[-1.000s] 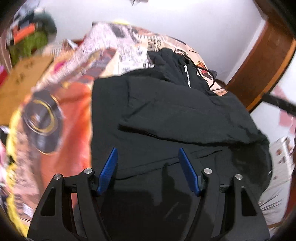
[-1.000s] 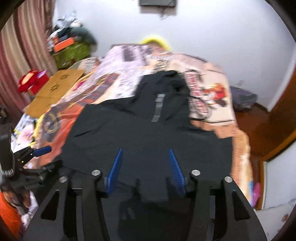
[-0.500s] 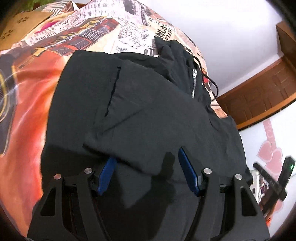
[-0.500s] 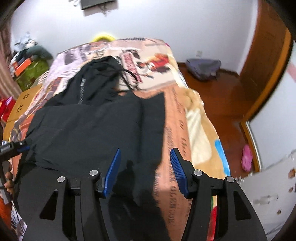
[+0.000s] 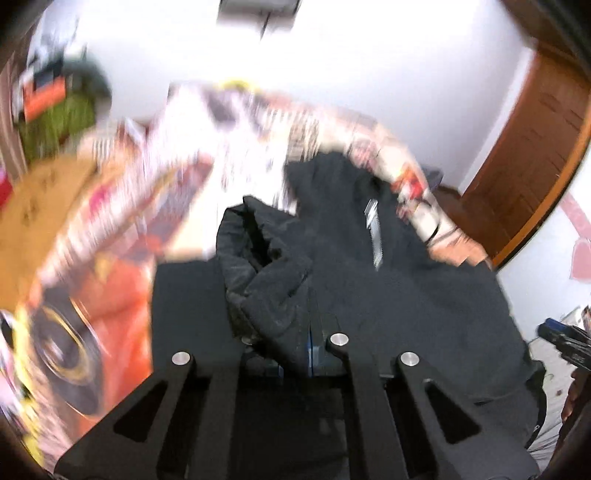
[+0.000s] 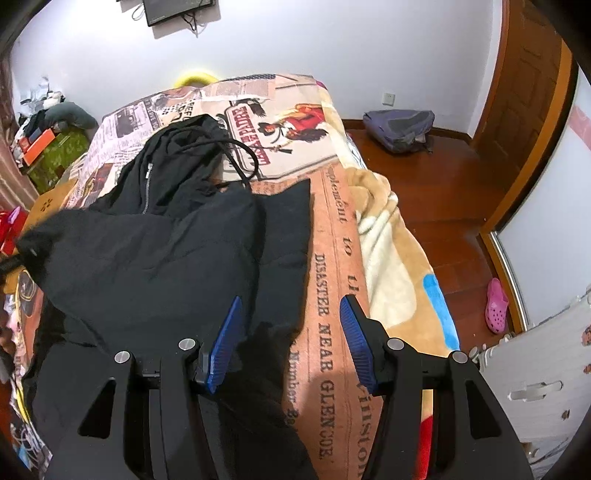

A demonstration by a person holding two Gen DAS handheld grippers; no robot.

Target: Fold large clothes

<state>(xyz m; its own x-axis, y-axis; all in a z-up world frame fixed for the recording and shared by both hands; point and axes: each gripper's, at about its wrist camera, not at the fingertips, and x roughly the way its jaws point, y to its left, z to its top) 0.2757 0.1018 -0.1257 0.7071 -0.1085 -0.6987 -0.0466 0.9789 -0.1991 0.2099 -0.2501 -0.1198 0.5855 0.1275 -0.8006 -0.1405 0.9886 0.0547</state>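
A large black zip hoodie (image 6: pixel 155 254) lies on the printed bedspread (image 6: pixel 332 258), hood and drawstring toward the far wall. In the left wrist view my left gripper (image 5: pixel 295 343) is shut on a bunched fold of the hoodie (image 5: pixel 269 273), likely the sleeve, and holds it raised over the hoodie's body (image 5: pixel 406 302). The zipper (image 5: pixel 373 232) shows beyond it. My right gripper (image 6: pixel 291 339) is open and empty, low over the hoodie's right edge and the bedspread. The view from the left wrist is blurred.
A grey backpack (image 6: pixel 399 127) lies on the wooden floor by the far wall. A pink clog (image 6: pixel 496 306) sits on the floor at right. Clutter (image 6: pixel 48 129) stands beyond the bed's left side. A wooden door (image 6: pixel 524 85) is at right. A screen (image 6: pixel 177 9) hangs on the wall.
My left gripper has closed on a fold of the hoodie and lifted it, swinging quickly. My right gripper stays open and has moved slightly along the hoodie's right edge.
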